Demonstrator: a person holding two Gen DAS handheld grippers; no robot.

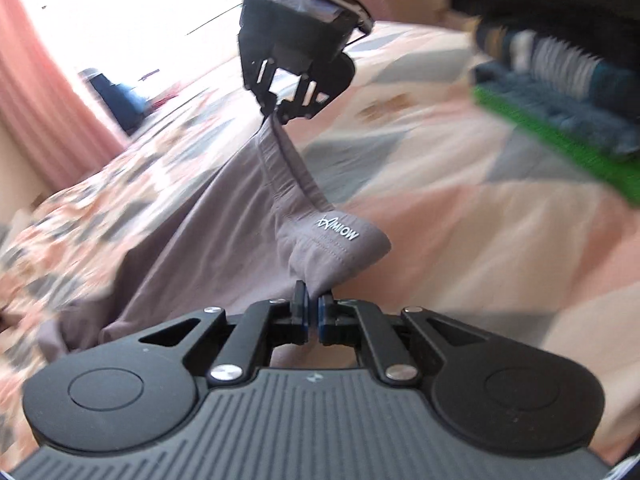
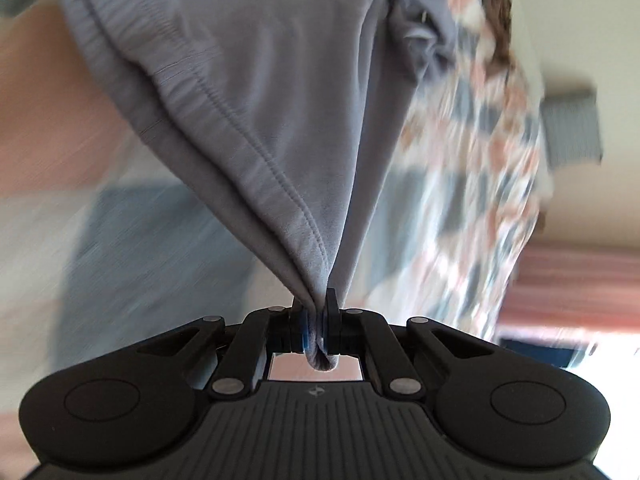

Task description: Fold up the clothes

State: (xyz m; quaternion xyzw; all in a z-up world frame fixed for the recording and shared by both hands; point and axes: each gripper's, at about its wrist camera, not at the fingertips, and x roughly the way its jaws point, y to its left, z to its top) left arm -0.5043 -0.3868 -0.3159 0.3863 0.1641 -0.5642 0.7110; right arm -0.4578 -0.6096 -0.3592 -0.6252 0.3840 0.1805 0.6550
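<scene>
Both claws are gripping a grey garment (image 1: 240, 184) over the bed (image 1: 440, 184).
Left claw (image 1: 313, 312) and right claw (image 2: 317, 320) are each clamping its hem.

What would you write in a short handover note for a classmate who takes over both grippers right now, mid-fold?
Left gripper: shut on the grey garment, pinching an edge beside its white logo.
Right gripper: shut on the same garment at a stitched hem; the left wrist view shows it raised above the bed.
The garment hangs stretched between the two, its lower part trailing on the patterned bedspread.
A stack of folded clothes lies further off on the bed.
Done: both edges gripped.
Left: lay it down, fold it.
</scene>
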